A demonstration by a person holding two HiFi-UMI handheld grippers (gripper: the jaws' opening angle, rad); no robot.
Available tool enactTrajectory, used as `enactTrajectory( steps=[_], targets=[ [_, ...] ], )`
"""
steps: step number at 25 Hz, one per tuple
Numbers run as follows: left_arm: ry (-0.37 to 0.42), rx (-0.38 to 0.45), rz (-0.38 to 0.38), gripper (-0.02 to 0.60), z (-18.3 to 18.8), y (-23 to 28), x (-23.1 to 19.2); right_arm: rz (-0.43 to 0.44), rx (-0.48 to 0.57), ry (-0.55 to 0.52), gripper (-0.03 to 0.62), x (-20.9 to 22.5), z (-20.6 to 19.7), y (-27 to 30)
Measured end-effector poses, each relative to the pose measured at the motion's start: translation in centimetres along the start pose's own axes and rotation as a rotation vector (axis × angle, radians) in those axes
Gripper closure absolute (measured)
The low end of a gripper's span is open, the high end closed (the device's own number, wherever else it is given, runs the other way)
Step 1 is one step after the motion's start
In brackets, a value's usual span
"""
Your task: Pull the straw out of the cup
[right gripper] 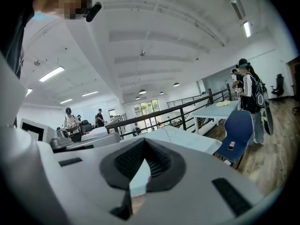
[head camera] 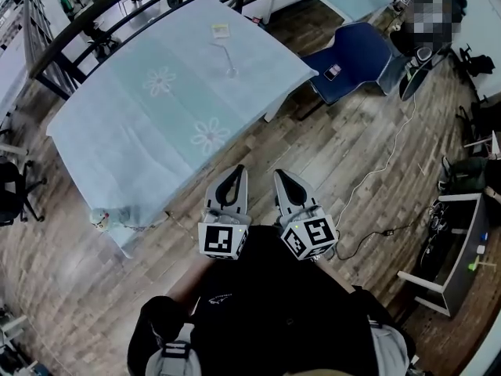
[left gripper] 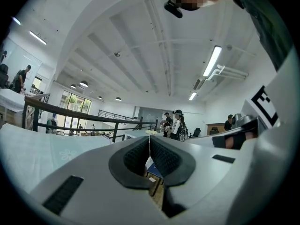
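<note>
Down near the person's dark-clad body, over the brown wooden plank floor (head camera: pixel 337 155), I saw both tools held side by side and well short of the worktop. The left hand-held gripper (left gripper: pixel 149 138) had its black ribbed pads pressed together with nothing between them. The right hand-held gripper (right gripper: pixel 144 140) also had its tips meeting and carried nothing. Neither touched anything. Ahead stood the worktop draped in a pale blue cloth with white flower prints (head camera: pixel 156 124). On its far part lay a thin pale straw (head camera: pixel 228 59), just beside a small yellowish square piece (head camera: pixel 221 30). A clear blob sat at the straw's near end, and I could not tell whether that was the cup.
</note>
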State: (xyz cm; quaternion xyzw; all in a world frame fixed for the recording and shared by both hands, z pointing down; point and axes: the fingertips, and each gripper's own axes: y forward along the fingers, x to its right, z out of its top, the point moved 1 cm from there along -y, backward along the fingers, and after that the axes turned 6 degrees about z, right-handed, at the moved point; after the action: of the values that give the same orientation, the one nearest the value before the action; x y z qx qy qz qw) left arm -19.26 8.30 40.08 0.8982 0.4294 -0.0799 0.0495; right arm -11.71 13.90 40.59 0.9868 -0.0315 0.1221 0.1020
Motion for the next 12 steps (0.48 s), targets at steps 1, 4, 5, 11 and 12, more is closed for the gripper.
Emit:
enactTrajectory(
  steps=[1,4,5,11,12],
  targets=[
    [0.002,-0.008,-0.001,0.565,-0.2,0.3,-0.1,0.002,-0.005,-0.012,0.585,0.0,-0.1,0.3],
    [0.002,-0.015,-0.011,0.565,-0.5,1.3,0.2,0.016,-0.017,-0.057,0.586,0.2,-0.2,1.0],
    [0.001,-0.013,-0.016,0.565,-0.6,1.7,0.4,0.021,-0.018,-0.061,0.585,0.5,-0.2,1.2],
    [0.016,-0.02,-0.007,0.565,-1.0,4.1,0.8,0.038,-0.004,-0.036,0.585,2.8,0.3,2.5],
    [0.021,-0.024,-0.001,0.565,-1.0,4.6,0.9,0.046,-0.004,-0.034,0.585,3.2,0.5,2.9]
  ],
)
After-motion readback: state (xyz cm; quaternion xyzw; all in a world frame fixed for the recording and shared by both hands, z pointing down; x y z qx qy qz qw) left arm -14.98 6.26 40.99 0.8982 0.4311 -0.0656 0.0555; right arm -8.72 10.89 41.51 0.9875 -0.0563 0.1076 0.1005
